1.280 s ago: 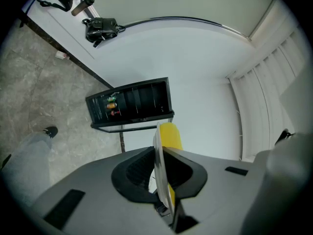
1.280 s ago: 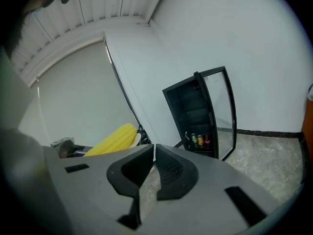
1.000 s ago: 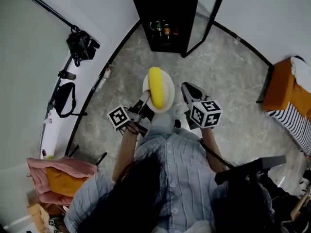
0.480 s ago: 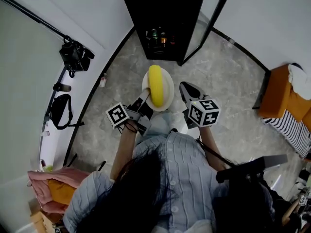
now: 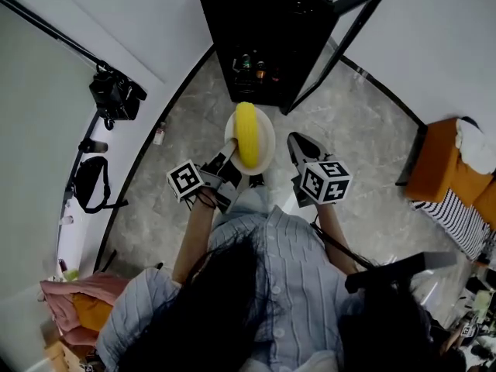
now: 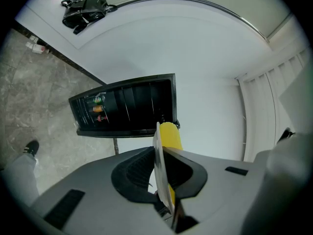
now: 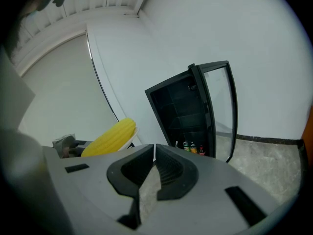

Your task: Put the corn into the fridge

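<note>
A yellow corn cob (image 5: 247,133) lies on a white plate (image 5: 263,155) carried in front of the person. My left gripper (image 5: 225,164) is shut on the plate's near rim; in the left gripper view the plate edge (image 6: 159,166) stands between the jaws with the corn (image 6: 171,135) beyond it. My right gripper (image 5: 301,147) hangs just right of the plate, shut and holding nothing. The black fridge (image 5: 263,29) stands ahead with its glass door (image 5: 341,41) swung open to the right. The right gripper view shows the corn (image 7: 110,136) at left and the fridge (image 7: 182,112) ahead.
Several bottles (image 5: 256,60) stand on the fridge's bottom shelf. A black bag (image 5: 115,93) hangs at the left wall. An orange seat (image 5: 440,163) with striped cloth (image 5: 459,208) is at right. Pink cloth (image 5: 74,293) lies at lower left. Grey stone floor (image 5: 364,138) surrounds the fridge.
The person has walked toward the fridge, which now sits nearer and larger. Both grippers and the plate with the corn moved along. The grip on the plate is unchanged.
</note>
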Demonstrator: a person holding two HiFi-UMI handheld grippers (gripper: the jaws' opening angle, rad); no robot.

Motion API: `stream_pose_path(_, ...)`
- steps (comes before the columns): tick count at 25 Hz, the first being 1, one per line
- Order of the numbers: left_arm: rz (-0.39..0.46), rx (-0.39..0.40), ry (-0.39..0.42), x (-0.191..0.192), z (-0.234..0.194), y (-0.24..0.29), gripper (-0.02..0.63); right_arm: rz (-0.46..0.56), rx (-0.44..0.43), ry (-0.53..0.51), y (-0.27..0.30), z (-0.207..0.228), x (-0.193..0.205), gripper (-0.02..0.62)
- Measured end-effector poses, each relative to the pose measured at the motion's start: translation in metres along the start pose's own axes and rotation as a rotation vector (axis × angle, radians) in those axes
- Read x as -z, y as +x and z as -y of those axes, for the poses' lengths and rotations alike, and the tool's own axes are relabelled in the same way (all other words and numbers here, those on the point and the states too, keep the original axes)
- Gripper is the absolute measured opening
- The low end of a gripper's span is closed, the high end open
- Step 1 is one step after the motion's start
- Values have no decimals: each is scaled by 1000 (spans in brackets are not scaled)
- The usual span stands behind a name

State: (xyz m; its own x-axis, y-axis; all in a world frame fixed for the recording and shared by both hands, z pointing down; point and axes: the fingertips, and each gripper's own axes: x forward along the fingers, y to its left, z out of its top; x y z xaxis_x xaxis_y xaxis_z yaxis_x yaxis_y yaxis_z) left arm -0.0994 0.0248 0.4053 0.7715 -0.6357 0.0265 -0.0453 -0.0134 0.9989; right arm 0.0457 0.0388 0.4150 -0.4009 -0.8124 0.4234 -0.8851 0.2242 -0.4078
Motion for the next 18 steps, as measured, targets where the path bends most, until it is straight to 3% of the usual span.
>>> stream_pose_path(18, -5, -5, -17, -57, -18, 25, 41, -26, 19, -17, 64, 2, -17, 25)
